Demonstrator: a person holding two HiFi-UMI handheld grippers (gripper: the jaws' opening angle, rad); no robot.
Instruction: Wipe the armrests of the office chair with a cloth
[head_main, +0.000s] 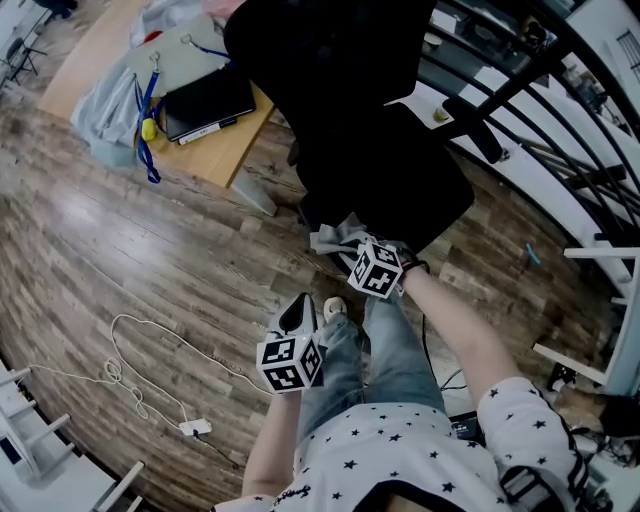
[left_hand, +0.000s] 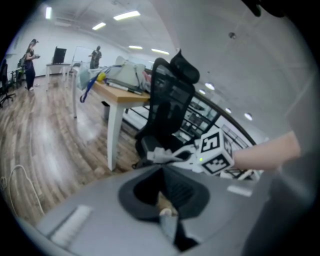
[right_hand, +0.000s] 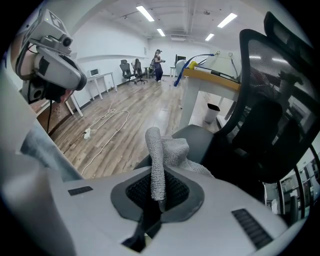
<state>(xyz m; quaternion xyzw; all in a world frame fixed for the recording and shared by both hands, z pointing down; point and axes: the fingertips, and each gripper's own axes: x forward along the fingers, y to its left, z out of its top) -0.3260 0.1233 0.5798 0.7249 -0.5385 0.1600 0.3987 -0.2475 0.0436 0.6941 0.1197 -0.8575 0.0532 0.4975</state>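
Right arm is reaching forward, forearm stretched toward the office chair (head_main: 380, 150). My right gripper (head_main: 350, 250) is pinching the grey cloth (head_main: 335, 238), jaws closing tight on a fold standing up between them. The rest of the cloth is lying bunched on the near armrest (right_hand: 200, 139). Left arm is hanging back beside my knee. My left gripper (head_main: 300, 314) is pointing ahead, jaws pressing together with nothing gripped.
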